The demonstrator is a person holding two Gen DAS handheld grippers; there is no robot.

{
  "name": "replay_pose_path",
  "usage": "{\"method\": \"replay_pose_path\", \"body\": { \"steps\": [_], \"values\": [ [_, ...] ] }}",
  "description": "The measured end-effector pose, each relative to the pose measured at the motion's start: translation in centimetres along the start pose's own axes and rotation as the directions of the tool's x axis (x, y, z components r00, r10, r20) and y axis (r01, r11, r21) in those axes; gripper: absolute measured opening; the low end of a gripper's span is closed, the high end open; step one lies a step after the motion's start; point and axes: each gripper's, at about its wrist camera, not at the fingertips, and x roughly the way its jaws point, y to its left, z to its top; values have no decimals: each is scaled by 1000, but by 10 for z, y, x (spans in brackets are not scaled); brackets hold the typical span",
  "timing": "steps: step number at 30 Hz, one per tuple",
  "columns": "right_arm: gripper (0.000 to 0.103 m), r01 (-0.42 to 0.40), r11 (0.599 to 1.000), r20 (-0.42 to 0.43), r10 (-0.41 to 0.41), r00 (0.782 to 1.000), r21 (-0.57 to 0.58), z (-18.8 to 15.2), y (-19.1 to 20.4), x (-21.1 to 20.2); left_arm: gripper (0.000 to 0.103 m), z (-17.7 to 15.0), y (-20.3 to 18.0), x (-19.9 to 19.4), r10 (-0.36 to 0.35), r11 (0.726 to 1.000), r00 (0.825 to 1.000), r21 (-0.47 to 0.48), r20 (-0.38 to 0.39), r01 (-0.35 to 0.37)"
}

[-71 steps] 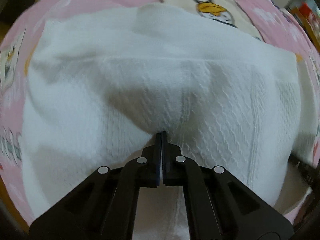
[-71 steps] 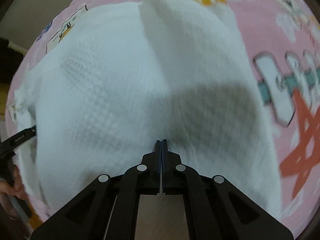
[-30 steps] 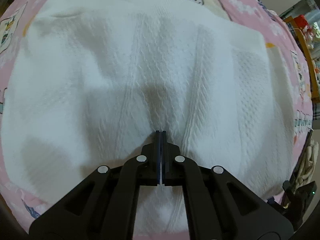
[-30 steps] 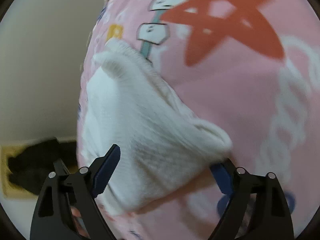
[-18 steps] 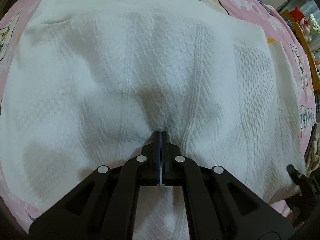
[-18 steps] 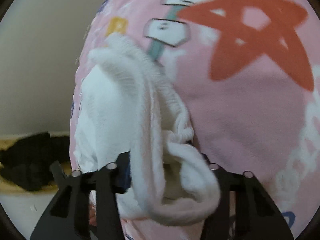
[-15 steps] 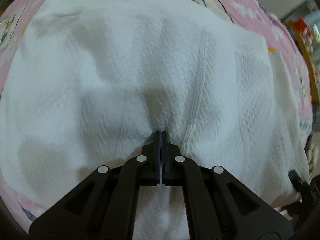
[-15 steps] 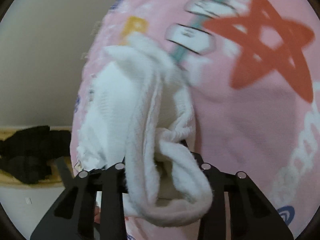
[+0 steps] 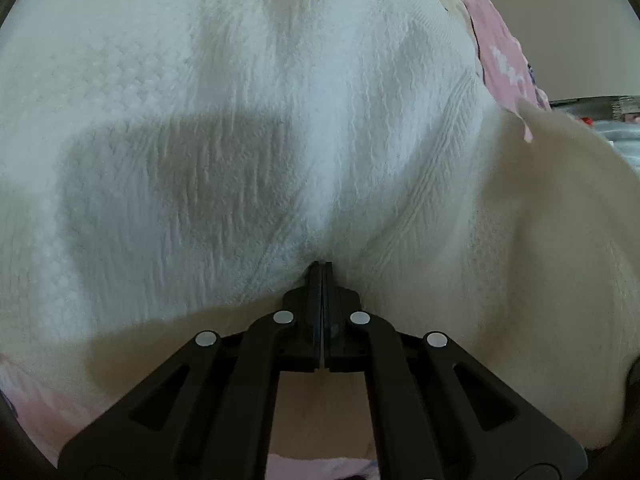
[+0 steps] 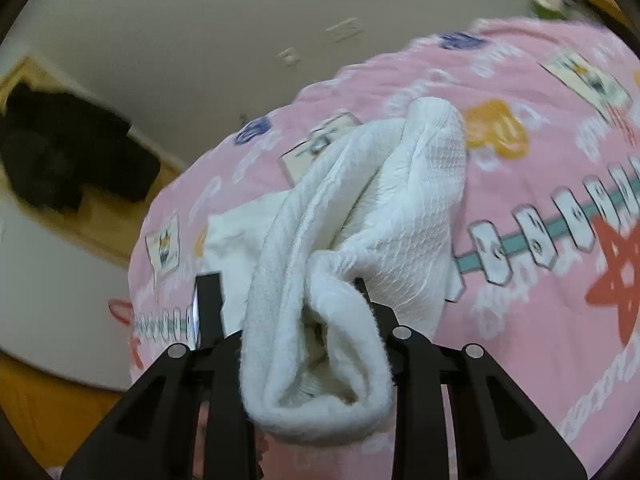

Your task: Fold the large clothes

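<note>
A white knitted sweater (image 9: 280, 100) lies on a pink cartoon-print bedspread (image 10: 520, 320) and fills nearly the whole left wrist view. My left gripper (image 9: 322, 266) is shut, and the knit puckers into its tips. A cream, shadowed fold of the fabric (image 9: 560, 260) rises on the right there. In the right wrist view the sweater's sleeve (image 10: 380, 208) is lifted off the bed. Its thick cuff (image 10: 320, 412) is bunched between the jaws of my right gripper (image 10: 286, 296), which are closing on it. The right fingertip is hidden behind the cloth.
The bed's edge curves along the left of the right wrist view, with a pale wall (image 10: 240, 20) beyond. A heap of black clothing (image 10: 60, 152) lies on a wooden surface at far left. A strip of the pink bedspread (image 9: 504, 60) shows at upper right in the left wrist view.
My right gripper went from wide open around the sleeve end to closed on the cuff, then rose and rolled with it. My left gripper, still shut, shifted across the sweater.
</note>
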Motion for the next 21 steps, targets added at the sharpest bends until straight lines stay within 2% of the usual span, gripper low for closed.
{"method": "replay_pose_path", "body": {
  "steps": [4,6,10,13,15,17,19,21],
  "values": [
    [26,-23,997,-5,23,1000,-72,5,37,10,0,-7,13,-34,-61,997,998,39,2,61],
    [26,-29,994,-6,28,1000,-110,7,61,17,0,-15,30,-65,-66,997,997,53,33,64],
    [26,-53,982,-20,50,999,-180,5,110,32,0,-25,78,-124,-11,998,994,55,110,5],
    [26,-85,968,-38,78,996,-234,-1,147,50,0,-23,128,-164,126,989,976,48,178,-137],
    [26,-103,957,-50,93,994,-271,-9,172,59,0,-17,156,-175,146,988,974,23,172,-153],
    [26,-114,938,-73,96,993,-328,-20,197,73,0,-11,177,-185,125,992,976,-13,179,-124],
    [26,-131,911,-132,85,988,-392,-37,216,97,0,-3,204,-197,51,994,980,-102,191,-31],
    [26,-129,864,-180,46,983,-487,-62,236,122,0,3,201,-206,5,993,975,-116,222,21]
  ]
}}
